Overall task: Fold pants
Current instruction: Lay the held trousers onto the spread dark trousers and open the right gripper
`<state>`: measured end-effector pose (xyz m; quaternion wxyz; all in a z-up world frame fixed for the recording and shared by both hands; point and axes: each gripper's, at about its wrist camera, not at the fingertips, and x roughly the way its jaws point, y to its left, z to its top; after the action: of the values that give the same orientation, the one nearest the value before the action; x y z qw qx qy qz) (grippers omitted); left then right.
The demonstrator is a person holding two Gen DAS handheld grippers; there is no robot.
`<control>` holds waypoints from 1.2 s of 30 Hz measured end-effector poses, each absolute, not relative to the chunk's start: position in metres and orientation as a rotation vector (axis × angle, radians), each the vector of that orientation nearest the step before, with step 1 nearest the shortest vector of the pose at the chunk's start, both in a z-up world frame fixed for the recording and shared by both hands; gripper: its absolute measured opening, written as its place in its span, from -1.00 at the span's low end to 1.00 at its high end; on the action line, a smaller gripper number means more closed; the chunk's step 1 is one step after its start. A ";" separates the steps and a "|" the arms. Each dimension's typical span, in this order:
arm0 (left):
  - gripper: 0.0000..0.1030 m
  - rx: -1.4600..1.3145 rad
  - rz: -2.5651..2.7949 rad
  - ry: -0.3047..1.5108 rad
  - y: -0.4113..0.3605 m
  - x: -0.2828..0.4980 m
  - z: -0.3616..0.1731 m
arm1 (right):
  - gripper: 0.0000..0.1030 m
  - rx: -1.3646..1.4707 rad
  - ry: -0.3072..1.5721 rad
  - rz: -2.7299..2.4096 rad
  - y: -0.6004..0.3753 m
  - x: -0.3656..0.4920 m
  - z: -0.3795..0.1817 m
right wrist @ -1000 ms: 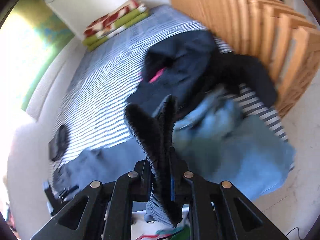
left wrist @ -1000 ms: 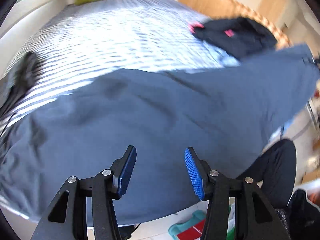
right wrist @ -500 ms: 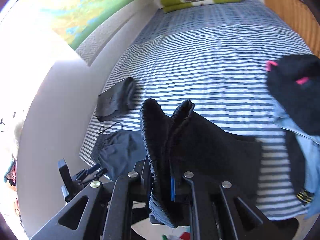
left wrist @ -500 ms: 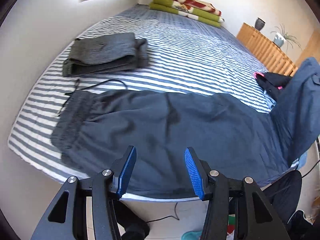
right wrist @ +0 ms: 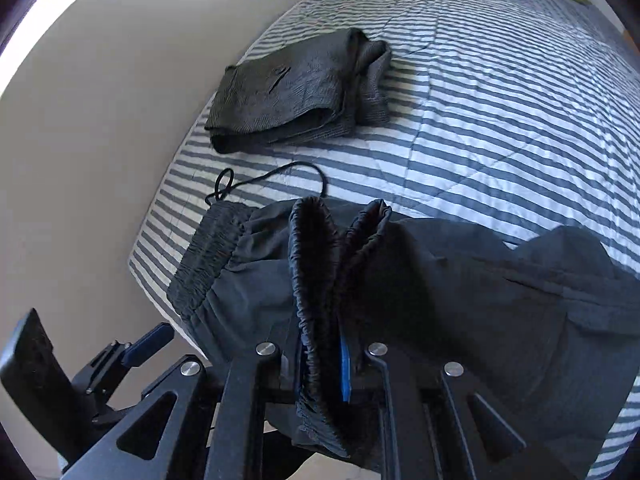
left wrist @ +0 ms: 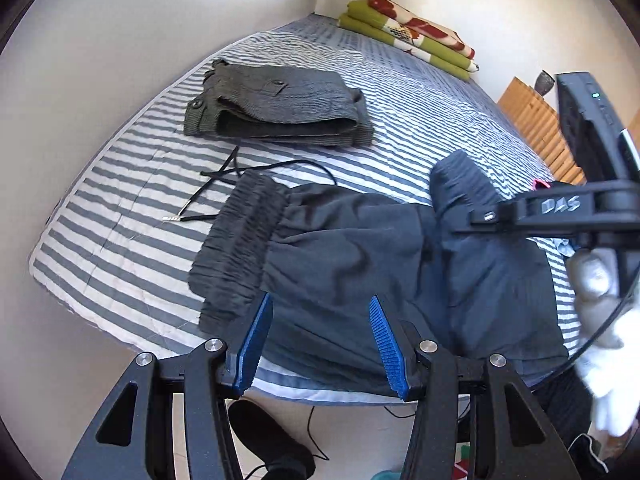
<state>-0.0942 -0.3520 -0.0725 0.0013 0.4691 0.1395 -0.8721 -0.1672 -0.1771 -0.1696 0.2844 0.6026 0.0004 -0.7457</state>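
1. Clearly, we saw the dark pants [left wrist: 360, 264] spread along the near edge of the striped bed [left wrist: 420, 120], waistband toward the wall.
2. We found the right gripper [right wrist: 322, 360] clenched on a gathered elastic cuff.
3. We found the left gripper [left wrist: 320, 340] released above the pants.
4. We noted folded grey trousers [left wrist: 276, 104] lying farther back.

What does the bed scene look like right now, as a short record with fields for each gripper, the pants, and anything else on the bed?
surface: blue-and-white striped bedspread
item being folded: dark navy drawstring pants, spread along the near edge, elastic waistband at the left
left gripper: open, nothing between its blue pads, above the pants
right gripper: shut on the pants' gathered elastic hem
also on bed: folded dark grey pants beyond the waistband; folded green-and-red blankets at the far end
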 end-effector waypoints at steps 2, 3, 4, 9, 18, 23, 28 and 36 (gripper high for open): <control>0.06 1.468 -2.729 0.452 -0.358 -0.093 -0.074 | -0.64 1.637 0.101 -1.929 -0.198 -0.166 -0.189; 0.06 1.462 -2.726 0.462 -0.359 -0.092 -0.074 | -0.57 1.659 0.117 -1.896 -0.202 -0.167 -0.193; 0.06 1.454 -2.726 0.476 -0.361 -0.091 -0.074 | -0.50 1.671 0.120 -1.851 -0.206 -0.168 -0.196; 0.05 1.447 -2.715 0.490 -0.361 -0.087 -0.072 | -0.15 1.624 -0.019 -1.699 -0.201 -0.174 -0.177; 0.05 1.460 -2.743 0.435 -0.328 -0.091 -0.062 | -0.11 1.481 -0.259 -1.671 -0.118 -0.174 -0.126; 0.05 1.535 -2.757 0.258 -0.286 -0.116 -0.073 | -0.11 1.478 -0.243 -1.912 0.008 -0.153 -0.146; -0.09 1.629 -2.693 0.105 -0.259 -0.142 -0.100 | -0.11 1.594 -0.348 -2.131 0.146 -0.117 -0.193; -0.46 1.681 -2.598 0.055 -0.254 -0.154 -0.130 | -0.11 1.575 -0.377 -2.186 0.195 -0.080 -0.212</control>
<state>-0.1539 -0.2541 -0.1297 0.0231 0.5431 0.0178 -0.8392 -0.0799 0.1947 -0.2117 0.2089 0.5660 -0.1354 -0.7859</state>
